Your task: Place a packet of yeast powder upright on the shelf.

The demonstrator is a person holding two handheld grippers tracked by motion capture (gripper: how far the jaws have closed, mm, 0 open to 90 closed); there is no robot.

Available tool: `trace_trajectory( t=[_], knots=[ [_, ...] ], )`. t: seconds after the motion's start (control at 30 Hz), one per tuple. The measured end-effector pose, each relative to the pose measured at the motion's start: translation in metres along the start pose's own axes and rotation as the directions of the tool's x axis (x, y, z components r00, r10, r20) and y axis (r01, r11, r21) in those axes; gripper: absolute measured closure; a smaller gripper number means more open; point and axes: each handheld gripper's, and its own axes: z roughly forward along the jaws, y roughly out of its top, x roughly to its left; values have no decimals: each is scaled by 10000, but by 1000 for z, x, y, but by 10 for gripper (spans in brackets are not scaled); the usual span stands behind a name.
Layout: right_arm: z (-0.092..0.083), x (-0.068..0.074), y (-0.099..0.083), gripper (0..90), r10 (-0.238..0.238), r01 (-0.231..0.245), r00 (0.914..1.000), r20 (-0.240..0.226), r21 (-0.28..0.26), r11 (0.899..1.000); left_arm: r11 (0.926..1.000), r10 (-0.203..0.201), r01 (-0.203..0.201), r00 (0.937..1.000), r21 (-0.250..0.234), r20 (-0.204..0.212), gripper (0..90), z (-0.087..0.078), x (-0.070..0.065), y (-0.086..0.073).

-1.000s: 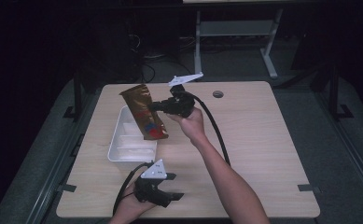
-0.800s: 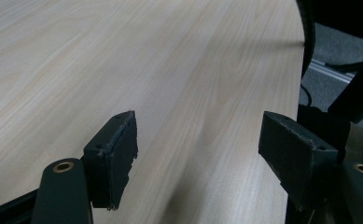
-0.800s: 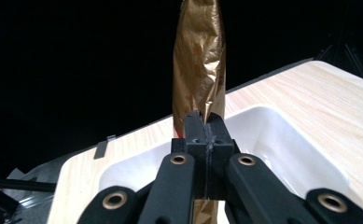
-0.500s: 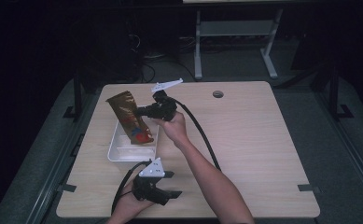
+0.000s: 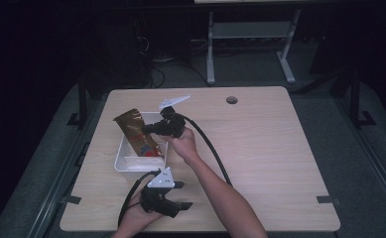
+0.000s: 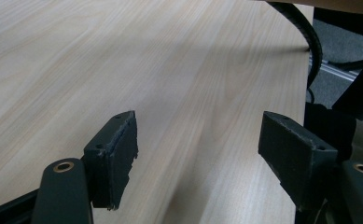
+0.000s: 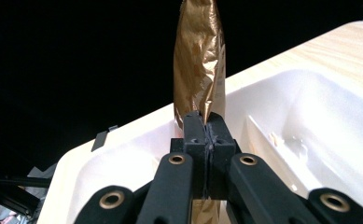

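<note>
Right gripper (image 7: 206,133) pinches a gold foil snack bag (image 7: 200,60) above a white plastic tray (image 7: 310,121).

In the high view the right gripper (image 5: 157,128) holds the snack bag (image 5: 137,134) tilted over the tray (image 5: 131,161), which sits on the left part of the light wooden table (image 5: 270,148); the bag's lower end, with red print, reaches down into the tray. In the right gripper view the two black jaws are pressed together on the crumpled foil. The left gripper (image 5: 178,194) lies near the table's front edge, held in the left hand (image 5: 136,218), well apart from the tray; in the left gripper view its jaws (image 6: 198,158) stand wide apart with nothing between them but bare tabletop (image 6: 123,60). A round cable hole (image 5: 231,100) sits near the far edge.
</note>
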Motion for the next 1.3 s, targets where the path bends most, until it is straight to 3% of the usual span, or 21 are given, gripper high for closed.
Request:
trace_trajectory(
  t=[0.17,0.43,1.0,1.3],
  knots=[
    [-5,-4,-7,841,314,-313,9995,39,-81,9995,10000,15,-15,10000,90,-1,276,2,1,-1],
    [-15,-7,-11,865,228,-241,9992,315,414,9989,10000,3,-3,10000,89,-14,276,2,1,-1],
    [-24,-7,-15,875,160,-217,9979,621,924,9955,10000,-64,64,10000,-5,-1,269,1,3,-1],
    [-36,-9,-14,667,286,-318,9989,360,918,9953,10000,-82,82,10000,-39,34,266,1,2,0]
  ],
)
